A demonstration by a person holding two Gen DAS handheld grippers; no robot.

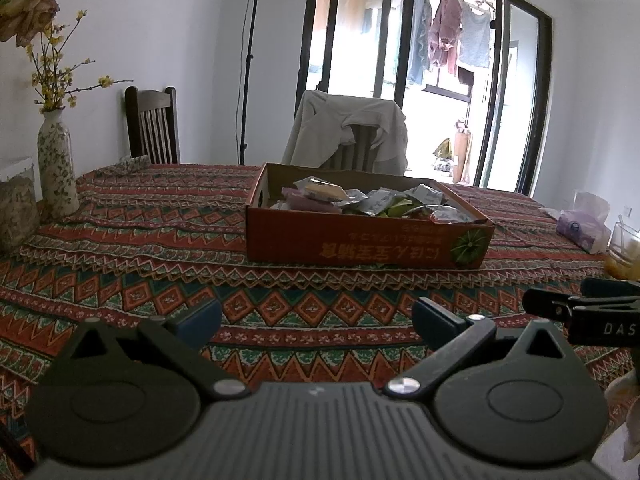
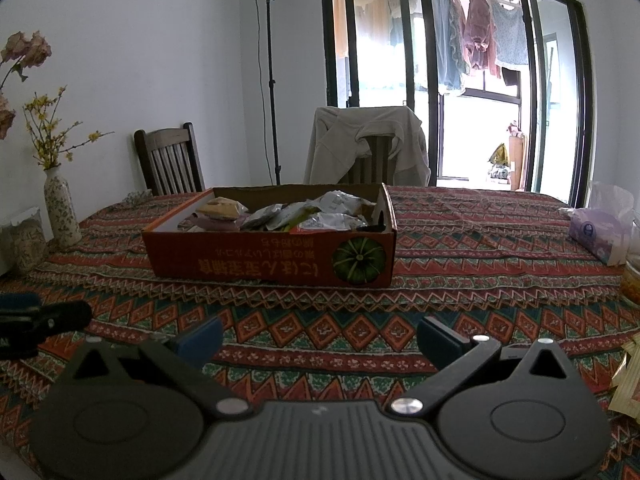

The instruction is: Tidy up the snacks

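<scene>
We hold both grippers low over the near edge of the table [image 2: 460,240], the left gripper [image 1: 316,320] and the right gripper [image 2: 320,338] side by side, each with jaws spread wide and nothing between the blue pads. The snacks [image 2: 304,212], crinkled foil and plastic packets in silver, green, lilac and cream, lie heaped loose in a shallow orange cardboard box [image 2: 256,266] printed with a green pumpkin, set toward the middle of the table, nearer its far edge. One more yellowish packet [image 2: 628,380] shows at the near right edge, outside the box. Whether the heap awaits sorting or is the finished gathering, we cannot tell from this. Any pick, we judge, goes best from above onto a packet's flat seam, since slick film slips and puffed bags crush under a hard squeeze; the box's thin walls would skid on the woven, zigzag-patterned tablecloth [image 1: 160,240] if nudged. A floral ceramic vase [image 1: 56,168] stands at the far left corner, a soft tissue pack [image 1: 584,228] by the right edge
</scene>
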